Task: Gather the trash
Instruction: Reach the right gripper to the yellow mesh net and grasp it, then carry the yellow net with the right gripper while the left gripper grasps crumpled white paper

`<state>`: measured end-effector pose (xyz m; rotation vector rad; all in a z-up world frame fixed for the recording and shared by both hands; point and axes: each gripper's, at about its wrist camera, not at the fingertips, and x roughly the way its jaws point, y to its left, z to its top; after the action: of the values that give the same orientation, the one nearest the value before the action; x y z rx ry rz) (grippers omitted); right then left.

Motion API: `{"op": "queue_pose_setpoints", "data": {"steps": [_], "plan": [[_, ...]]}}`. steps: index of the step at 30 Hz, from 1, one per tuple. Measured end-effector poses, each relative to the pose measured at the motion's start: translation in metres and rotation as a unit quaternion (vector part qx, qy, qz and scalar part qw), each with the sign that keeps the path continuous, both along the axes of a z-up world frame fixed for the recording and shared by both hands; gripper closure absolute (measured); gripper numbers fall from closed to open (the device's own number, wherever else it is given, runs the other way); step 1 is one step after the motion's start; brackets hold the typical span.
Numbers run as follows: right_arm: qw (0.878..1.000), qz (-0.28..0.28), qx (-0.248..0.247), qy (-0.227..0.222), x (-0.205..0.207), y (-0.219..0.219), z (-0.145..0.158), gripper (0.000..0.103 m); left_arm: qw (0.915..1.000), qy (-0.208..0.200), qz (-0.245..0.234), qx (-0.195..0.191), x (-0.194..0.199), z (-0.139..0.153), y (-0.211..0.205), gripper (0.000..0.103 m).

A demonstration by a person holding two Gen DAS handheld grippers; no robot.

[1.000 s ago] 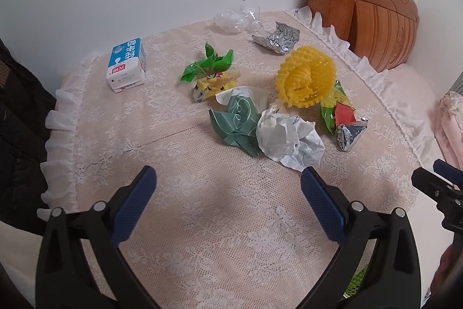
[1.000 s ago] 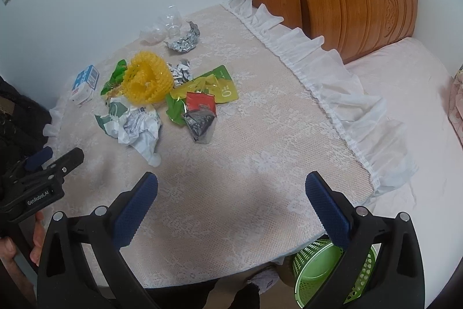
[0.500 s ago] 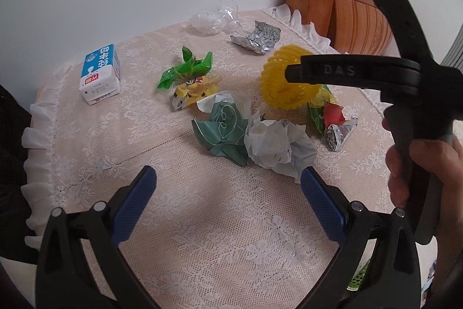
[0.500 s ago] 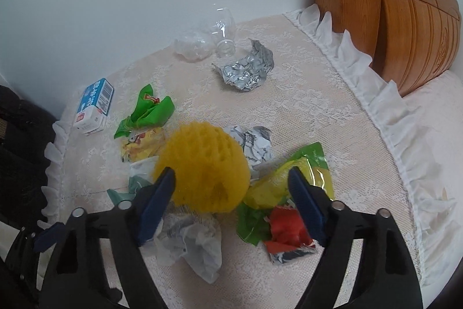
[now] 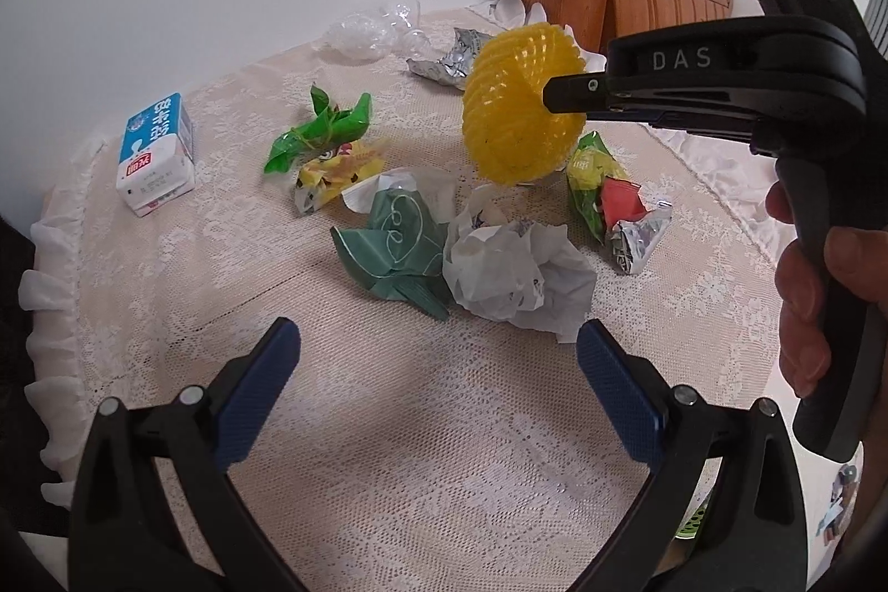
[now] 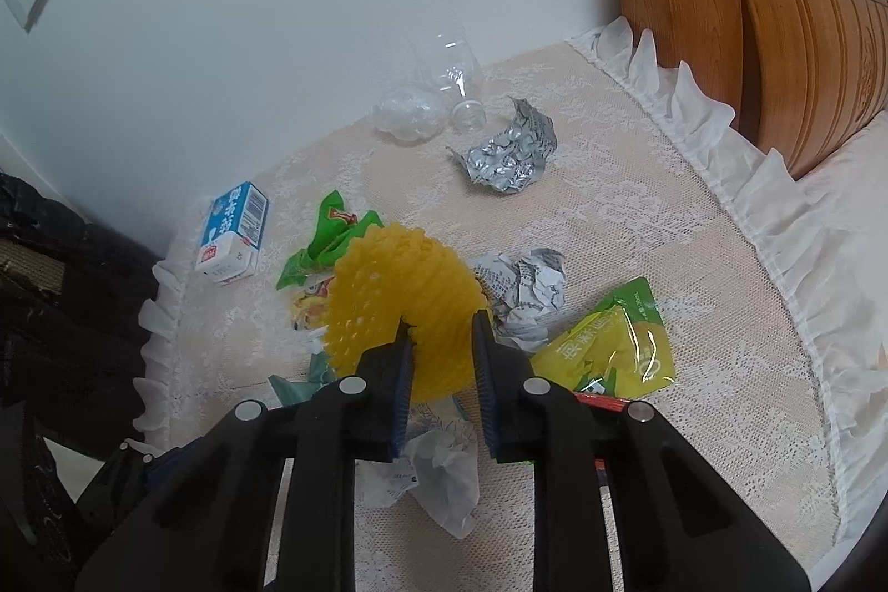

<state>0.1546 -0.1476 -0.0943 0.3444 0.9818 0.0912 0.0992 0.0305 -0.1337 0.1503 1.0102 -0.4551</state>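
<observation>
Trash lies on a lace-covered table [image 5: 444, 453]. My right gripper [image 6: 441, 348] is shut on a yellow foam fruit net [image 6: 399, 298], which also shows in the left wrist view [image 5: 519, 115], lifted a little above the pile. My left gripper [image 5: 438, 370] is open and empty, just in front of a crumpled white paper [image 5: 516, 270] and a green wrapper [image 5: 394, 248]. A milk carton [image 5: 155, 153], a green and yellow snack bag [image 5: 327, 148], a red and foil wrapper [image 5: 621, 209] and crumpled foil [image 6: 513, 156] lie around.
A clear crushed plastic bottle [image 6: 433, 104] lies at the table's far edge by the white wall. A wooden headboard [image 6: 749, 9] and a bed stand to the right. The frilled table edge [image 6: 721, 137] runs along the right. A dark bag [image 6: 61, 314] is at the left.
My right gripper has closed on the yellow foam net and raised it off the pile. My left gripper has stayed open, about where it was.
</observation>
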Motion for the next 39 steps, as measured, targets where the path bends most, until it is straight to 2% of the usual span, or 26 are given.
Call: {"op": "queue_pose_setpoints", "data": {"steps": [4, 11, 15, 19, 25, 29, 31, 34, 35, 36, 37, 39], "plan": [[1.000, -0.012, 0.000, -0.016, -0.015, -0.009, 0.015, 0.083, 0.9999, -0.006, -0.014, 0.002, 0.000, 0.000, -0.008, 0.008], [0.998, -0.058, -0.018, -0.032, -0.064, -0.043, 0.039, 0.083, 0.9988, -0.022, -0.041, 0.016, 0.005, -0.010, -0.040, 0.008], [0.996, -0.079, -0.031, -0.023, -0.088, -0.059, 0.034, 0.086, 0.9989, -0.008, -0.041, 0.021, 0.014, -0.020, -0.060, 0.019], [0.995, -0.097, -0.035, -0.006, -0.109, -0.071, 0.022, 0.086, 0.9992, 0.005, -0.029, 0.027, 0.020, -0.030, -0.075, 0.025], [0.993, -0.116, -0.024, 0.007, -0.134, -0.084, 0.011, 0.086, 0.9984, -0.004, -0.027, 0.050, 0.018, -0.041, -0.093, 0.039], [0.992, -0.122, -0.017, 0.010, -0.145, -0.090, 0.007, 0.086, 0.9975, -0.019, -0.033, 0.060, 0.014, -0.043, -0.098, 0.055], [0.992, -0.123, -0.014, 0.012, -0.148, -0.091, 0.005, 0.086, 0.9971, -0.024, -0.039, 0.060, 0.012, -0.042, -0.097, 0.059], [0.993, -0.121, -0.010, 0.012, -0.152, -0.091, 0.004, 0.086, 0.9968, -0.036, -0.050, 0.050, 0.009, -0.036, -0.094, 0.073], [0.993, -0.120, -0.009, 0.011, -0.154, -0.091, 0.004, 0.086, 0.9967, -0.039, -0.053, 0.047, 0.008, -0.034, -0.092, 0.082], [0.993, -0.119, -0.007, 0.011, -0.154, -0.091, 0.003, 0.086, 0.9966, -0.039, -0.057, 0.044, 0.007, -0.032, -0.090, 0.094], [0.993, -0.118, -0.005, 0.010, -0.156, -0.091, 0.003, 0.086, 0.9967, -0.036, -0.059, 0.042, 0.006, -0.032, -0.087, 0.100], [0.993, -0.117, -0.003, 0.010, -0.158, -0.092, 0.002, 0.086, 0.9967, -0.037, -0.056, 0.046, 0.005, -0.031, -0.081, 0.100]]}}
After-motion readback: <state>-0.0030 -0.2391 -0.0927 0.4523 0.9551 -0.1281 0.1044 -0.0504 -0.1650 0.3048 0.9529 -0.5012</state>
